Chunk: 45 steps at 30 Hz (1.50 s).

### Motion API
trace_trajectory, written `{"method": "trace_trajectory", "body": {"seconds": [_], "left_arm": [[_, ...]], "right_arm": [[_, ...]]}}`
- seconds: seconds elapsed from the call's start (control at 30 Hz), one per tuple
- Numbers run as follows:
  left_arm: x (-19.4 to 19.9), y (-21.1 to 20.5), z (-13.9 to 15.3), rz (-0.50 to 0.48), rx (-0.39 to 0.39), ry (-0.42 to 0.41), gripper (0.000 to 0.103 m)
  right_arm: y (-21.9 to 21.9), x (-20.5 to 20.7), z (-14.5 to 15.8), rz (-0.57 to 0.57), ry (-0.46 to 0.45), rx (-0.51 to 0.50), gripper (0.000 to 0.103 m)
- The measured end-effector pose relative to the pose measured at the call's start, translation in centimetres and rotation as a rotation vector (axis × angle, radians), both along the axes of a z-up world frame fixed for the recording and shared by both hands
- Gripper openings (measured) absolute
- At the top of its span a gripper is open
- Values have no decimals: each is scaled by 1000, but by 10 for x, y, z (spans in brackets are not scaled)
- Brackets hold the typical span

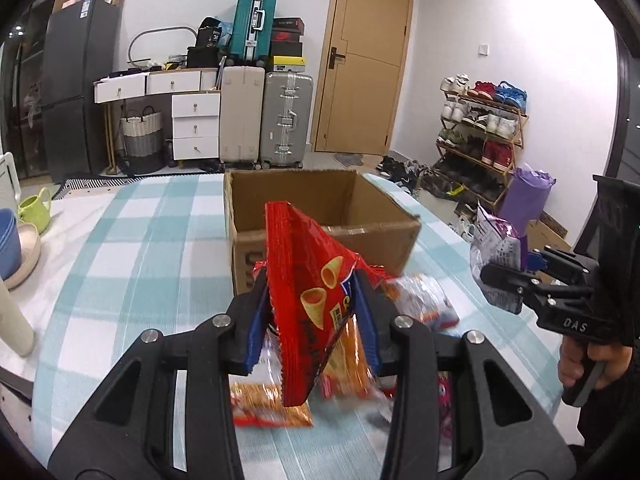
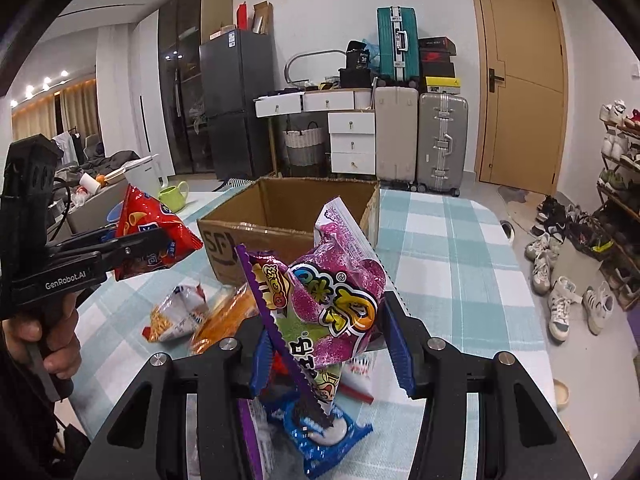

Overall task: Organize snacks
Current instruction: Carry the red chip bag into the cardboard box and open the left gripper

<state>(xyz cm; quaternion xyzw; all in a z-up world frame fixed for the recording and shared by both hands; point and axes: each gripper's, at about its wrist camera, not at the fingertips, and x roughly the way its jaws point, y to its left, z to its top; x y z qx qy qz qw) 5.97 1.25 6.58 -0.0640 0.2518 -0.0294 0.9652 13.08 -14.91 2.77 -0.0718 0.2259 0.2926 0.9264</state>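
My left gripper (image 1: 314,316) is shut on a red snack bag (image 1: 308,288) printed with corn cones, held above the table in front of the open cardboard box (image 1: 320,208). It also shows in the right wrist view (image 2: 152,236). My right gripper (image 2: 330,344) is shut on a purple snack bag (image 2: 336,296), held up in front of the same box (image 2: 288,216). That bag also shows at the right of the left wrist view (image 1: 496,248). Other snack packets lie on the checked tablecloth: orange ones (image 1: 272,404) (image 2: 176,316) and a blue one (image 2: 324,436).
A green mug (image 1: 36,204), a blue cup (image 1: 8,240) and a beige plate (image 1: 28,252) sit at the table's left. A shoe rack (image 1: 480,128), suitcases (image 1: 286,120) and a door stand beyond the table.
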Motion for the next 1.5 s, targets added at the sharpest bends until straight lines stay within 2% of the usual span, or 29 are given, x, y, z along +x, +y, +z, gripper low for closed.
{"method": "trace_trajectory", "body": {"seconds": [0.4,0.7,1.5], "left_arm": [[54,2,17,13,27,9,36],[89,-4,26,16,46,15,36],[187,1,-16,52,69,88,36]], "right_arm": [[26,42,24,42,0,37,49],[47,75,29,81,25,67,49],[78,146,19,88,39,72,50]]}}
